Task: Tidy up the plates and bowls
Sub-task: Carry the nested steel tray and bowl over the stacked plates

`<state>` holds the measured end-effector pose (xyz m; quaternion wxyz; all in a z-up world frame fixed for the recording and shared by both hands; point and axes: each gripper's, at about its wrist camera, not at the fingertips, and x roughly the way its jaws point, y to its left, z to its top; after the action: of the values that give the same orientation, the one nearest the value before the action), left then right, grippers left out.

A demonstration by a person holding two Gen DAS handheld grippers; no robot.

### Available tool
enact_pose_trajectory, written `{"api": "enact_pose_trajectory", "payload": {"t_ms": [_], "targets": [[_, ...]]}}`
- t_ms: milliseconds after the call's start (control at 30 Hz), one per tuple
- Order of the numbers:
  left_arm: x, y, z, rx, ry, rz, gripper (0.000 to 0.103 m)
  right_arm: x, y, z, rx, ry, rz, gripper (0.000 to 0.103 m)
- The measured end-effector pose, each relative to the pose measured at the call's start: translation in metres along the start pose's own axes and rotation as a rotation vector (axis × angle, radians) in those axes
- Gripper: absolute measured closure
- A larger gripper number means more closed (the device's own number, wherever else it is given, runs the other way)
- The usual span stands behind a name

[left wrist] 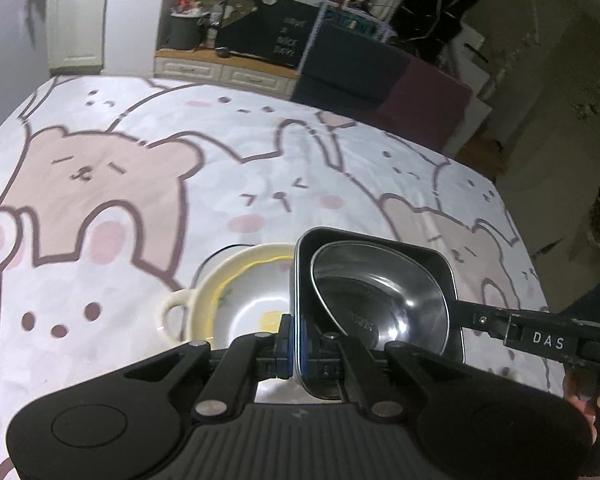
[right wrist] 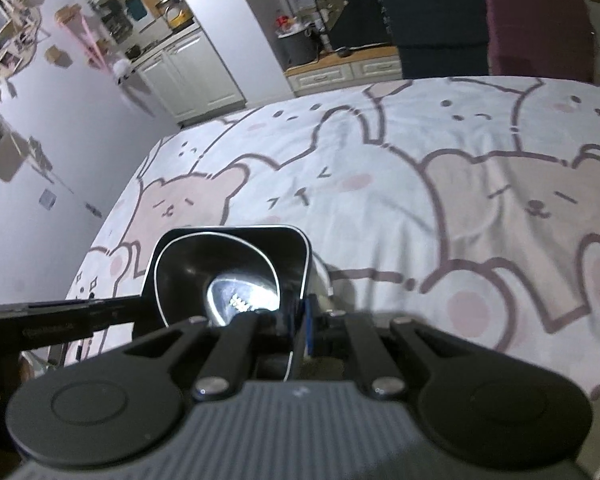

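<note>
Cartoon-bear bedsheet (left wrist: pixel 140 184) fills both views. Left fingers (left wrist: pixel 296 340) pinch the tray's (left wrist: pixel 380 240) left rim; right fingers (right wrist: pixel 300 324) pinch its right rim, so the load hangs level between two hands. Inside the tray sits a steel bowl (left wrist: pixel 380 304), kept from sliding. Just left of the tray, lower, a cream bowl (left wrist: pixel 240 296) rests on the bed.

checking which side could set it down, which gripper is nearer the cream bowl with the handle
Left. The left gripper grips the black tray rim right beside the cream bowl. The right gripper grips the tray's opposite rim, farther away.
</note>
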<state>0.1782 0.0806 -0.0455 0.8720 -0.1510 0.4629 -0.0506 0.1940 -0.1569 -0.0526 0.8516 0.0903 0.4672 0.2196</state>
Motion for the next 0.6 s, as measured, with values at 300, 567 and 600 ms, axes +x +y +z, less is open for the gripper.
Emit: {"api": "enact_pose_trajectory", "payload": {"t_ms": [300, 567, 600], "targets": [[0.012, 0.032, 0.002, -0.049, 0.033, 0.023, 0.100, 0.044, 0.031, 0.002, -0.031, 0.071, -0.024, 0.097], [0.022, 0.042, 0.002, -0.059, 0.059, 0.016, 0.100, 0.062, 0.039, 0.001, -0.013, 0.107, -0.044, 0.097], [0.023, 0.043, 0.002, -0.058, 0.062, 0.016, 0.100, 0.064, 0.040, 0.001, -0.013, 0.110, -0.045, 0.097]]}}
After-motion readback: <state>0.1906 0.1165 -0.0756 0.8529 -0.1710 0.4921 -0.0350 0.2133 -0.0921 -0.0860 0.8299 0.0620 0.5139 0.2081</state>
